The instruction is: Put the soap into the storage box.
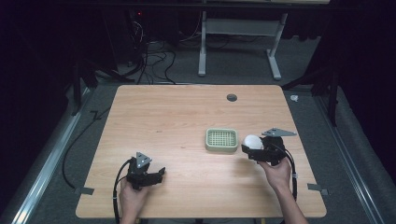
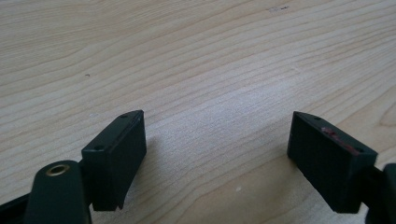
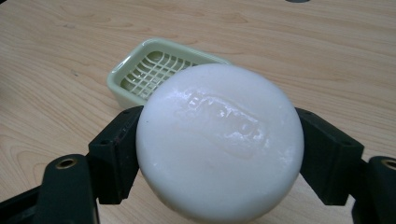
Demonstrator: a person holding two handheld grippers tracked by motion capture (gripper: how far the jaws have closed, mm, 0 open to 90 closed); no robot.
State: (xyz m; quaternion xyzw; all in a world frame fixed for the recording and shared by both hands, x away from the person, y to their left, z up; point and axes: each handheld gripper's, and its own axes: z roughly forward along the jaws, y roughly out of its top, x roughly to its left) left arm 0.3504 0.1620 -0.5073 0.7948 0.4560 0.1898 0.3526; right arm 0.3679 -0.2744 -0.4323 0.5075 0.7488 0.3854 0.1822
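White and rounded, the bar of soap [image 3: 219, 142] sits clamped between the two black fingers [image 3: 116, 154] of the right gripper [image 1: 254, 148], one finger pressing each side of it, with its embossed face turned toward that gripper's camera. From the high view the bar [image 1: 252, 141] is held just to the right of the pale green soap dish [image 1: 222, 140], very close to the dish's right rim; I cannot tell whether it is clear of the tabletop [image 1: 177, 116] or resting on it. The dish [image 3: 154, 70] stands flat and empty, its slatted grid open to receive the bar.

The step in hand looks to be carrying the soap over the dish and setting it on the grid. To do that well, the bar should be lifted enough to pass over the dish's raised rim rather than pushed sideways into it, since the light dish would likely slide. Soap is slick and the hold is on curved sides, so a steady squeeze and a slow, level move seem wise; tilting could let it slip out. Centre the bar over the grid, lower it until the grid bears it, and only then spread the fingers, drawing straight back so they do not catch the rim.

Well to the left of the dish, nearer the person, the left gripper [image 1: 148, 175] waits low over bare wood with its fingers [image 2: 116, 154] spread wide apart and holding nothing. It could steady the dish's left rim if needed.
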